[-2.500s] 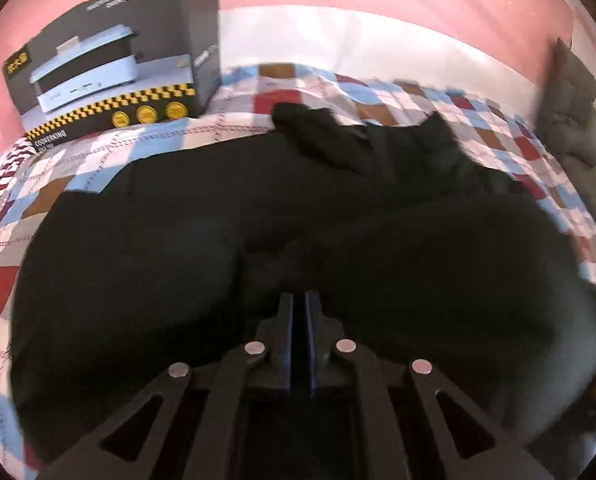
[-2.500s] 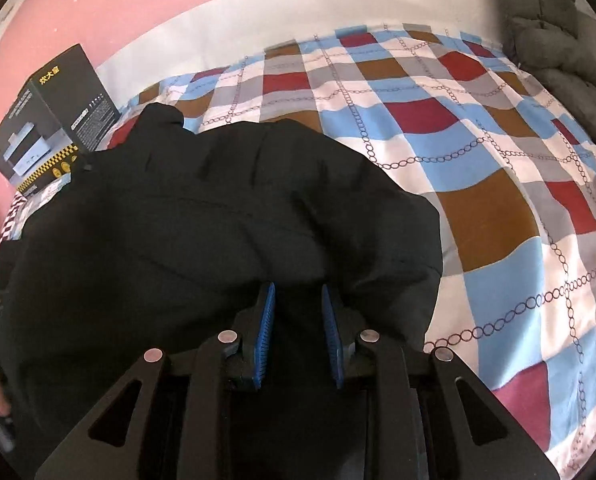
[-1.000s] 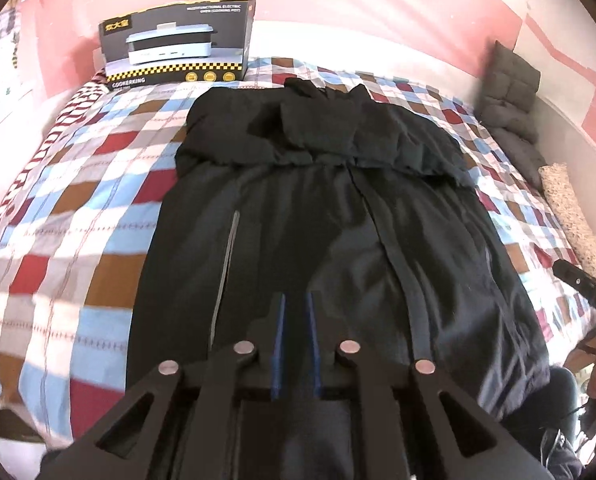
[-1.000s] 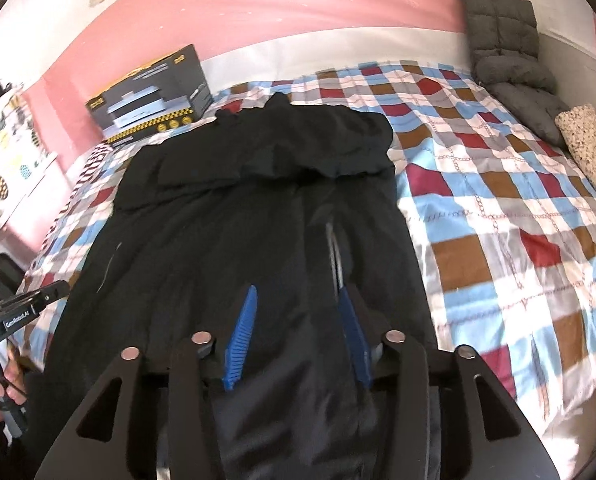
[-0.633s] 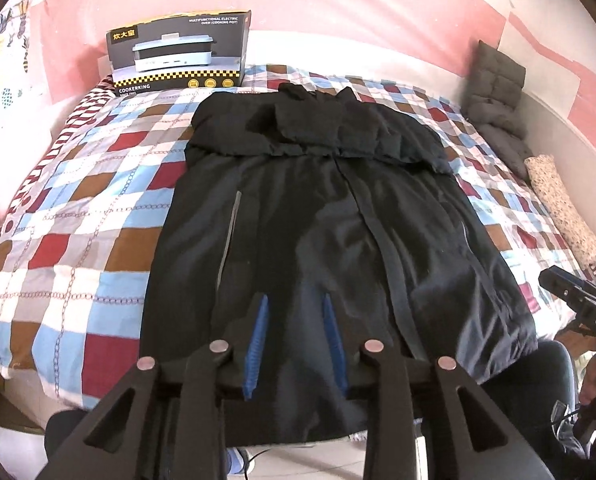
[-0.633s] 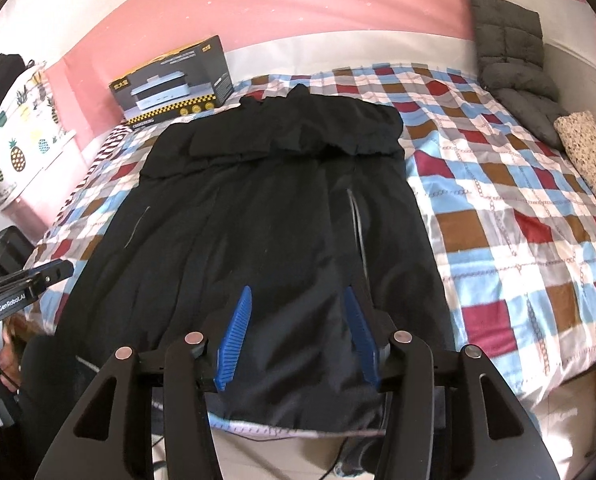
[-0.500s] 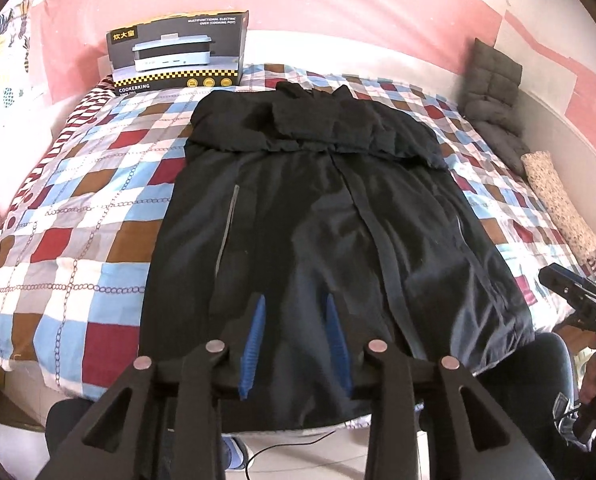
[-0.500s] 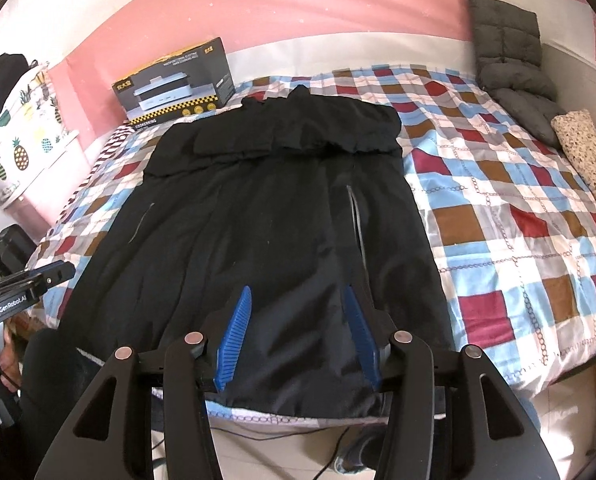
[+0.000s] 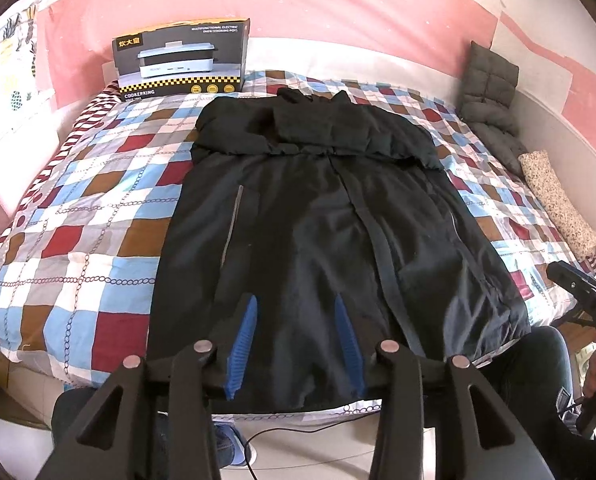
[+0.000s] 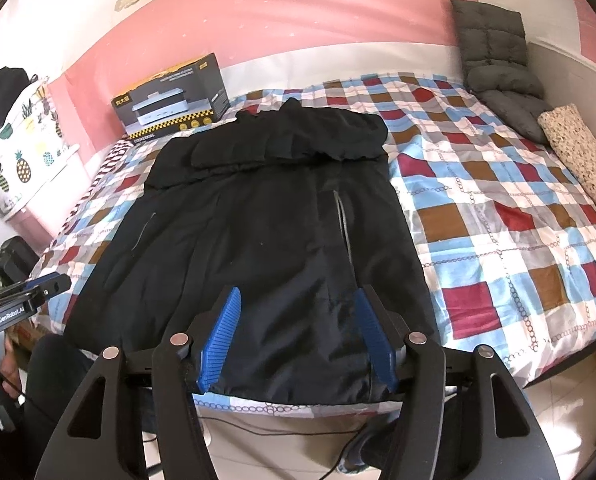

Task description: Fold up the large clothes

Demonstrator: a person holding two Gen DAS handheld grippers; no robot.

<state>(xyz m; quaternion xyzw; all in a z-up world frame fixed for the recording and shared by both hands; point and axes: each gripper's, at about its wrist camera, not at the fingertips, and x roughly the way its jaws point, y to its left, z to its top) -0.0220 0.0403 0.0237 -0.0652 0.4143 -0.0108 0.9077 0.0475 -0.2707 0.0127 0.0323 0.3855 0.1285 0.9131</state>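
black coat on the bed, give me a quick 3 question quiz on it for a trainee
1. True or false: the black coat lies spread flat on the checked bedspread, its top part folded over at the far end.
2. What stands at the head of the bed, beyond the coat?
A. a laundry basket
B. a printed appliance box
C. a lamp
3. Does the left gripper or the right gripper hold any cloth?

Key
1. True.
2. B, the appliance box.
3. No. Both have just been opening; their blue pads stand apart over the coat's near hem and nothing is pinched between them.
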